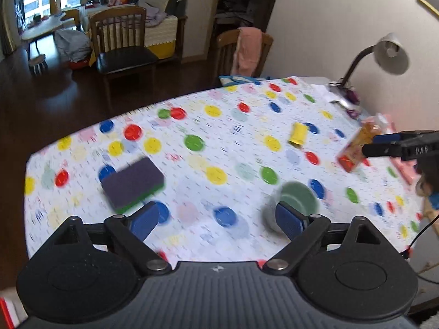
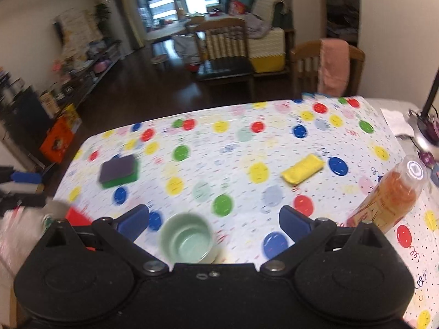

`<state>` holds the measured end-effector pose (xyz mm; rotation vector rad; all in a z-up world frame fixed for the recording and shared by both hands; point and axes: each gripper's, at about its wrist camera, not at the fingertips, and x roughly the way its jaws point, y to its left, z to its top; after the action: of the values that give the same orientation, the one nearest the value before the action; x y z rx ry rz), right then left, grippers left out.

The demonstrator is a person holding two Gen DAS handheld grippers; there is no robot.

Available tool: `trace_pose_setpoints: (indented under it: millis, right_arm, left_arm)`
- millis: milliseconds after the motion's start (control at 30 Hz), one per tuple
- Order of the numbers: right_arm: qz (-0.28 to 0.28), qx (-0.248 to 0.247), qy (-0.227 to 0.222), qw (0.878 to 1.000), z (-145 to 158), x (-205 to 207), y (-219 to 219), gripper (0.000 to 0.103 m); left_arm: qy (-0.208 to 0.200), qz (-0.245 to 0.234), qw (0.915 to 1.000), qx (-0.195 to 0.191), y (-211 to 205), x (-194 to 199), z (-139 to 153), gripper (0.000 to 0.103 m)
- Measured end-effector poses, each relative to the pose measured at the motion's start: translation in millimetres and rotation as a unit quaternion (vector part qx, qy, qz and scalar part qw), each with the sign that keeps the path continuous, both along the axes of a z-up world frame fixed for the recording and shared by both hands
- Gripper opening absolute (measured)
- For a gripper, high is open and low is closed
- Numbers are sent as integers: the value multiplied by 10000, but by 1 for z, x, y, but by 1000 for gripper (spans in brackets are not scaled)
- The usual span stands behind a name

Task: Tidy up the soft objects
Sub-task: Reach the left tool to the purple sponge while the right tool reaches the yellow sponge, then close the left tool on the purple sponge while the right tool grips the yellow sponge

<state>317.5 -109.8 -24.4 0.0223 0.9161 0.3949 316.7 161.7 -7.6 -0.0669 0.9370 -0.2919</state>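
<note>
Left gripper (image 1: 219, 220) had its blue fingers (image 1: 144, 219) spread wide, nothing between them, hovering above the near edge of the table (image 1: 192, 235). Right gripper (image 2: 214, 223) likewise spread wide and empty; the green cup (image 2: 188, 240) sat on the cloth below the gap, nearer its left finger, not touched. In the left wrist view the same cup (image 1: 295, 197) stood just behind the left gripper's right finger; contact could not be told because of blur.

Sponge (image 1: 133, 182), purple top over a green layer, lay flat on the dotted tablecloth just ahead of the left gripper's left finger, apart from it. In the right wrist view the sponge (image 2: 119, 171) sat far to the left, well apart from the right gripper. Yellow folded cloth (image 2: 301, 168) lay further out, centre-right of the table, well apart from the sponge; it also showed in the left view (image 1: 298, 134).

Orange bottle (image 2: 392, 194) stood tilted at the right, close beside the right gripper's right finger. Desk lamp (image 1: 387, 53) at the far right corner. Wooden chair (image 1: 120, 44) on the floor beyond the table. Both views motion-blurred.
</note>
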Motion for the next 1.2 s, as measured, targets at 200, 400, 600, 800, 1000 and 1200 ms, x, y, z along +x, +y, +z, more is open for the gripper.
trace_pose_setpoints:
  millis: [200, 400, 600, 800, 1000, 1200]
  right_arm:
    - [-547, -50, 294, 9981, -27, 63, -21, 101]
    - [-1007, -135, 545, 9933, -61, 111, -29, 101]
    - [-1350, -242, 758, 9877, -87, 144, -32, 101]
    - [-1642, -292, 904, 9818, -110, 173, -34, 101]
    - [-1929, -420, 1073, 9744, -136, 196, -41, 101]
    - [-2137, -525, 1190, 9682, -155, 212, -45, 101]
  left_arm:
    - [141, -6, 9996, 247, 15, 55, -15, 92]
    - [291, -139, 9983, 482, 29, 97, -38, 92]
    - [494, -537, 9938, 835, 30, 123, -72, 92]
    - [624, -859, 9863, 1262, 29, 145, -105, 92]
    - [689, -1205, 9778, 1568, 26, 161, -131, 92]
    - [745, -1374, 9711, 1802, 28, 173, -148, 92]
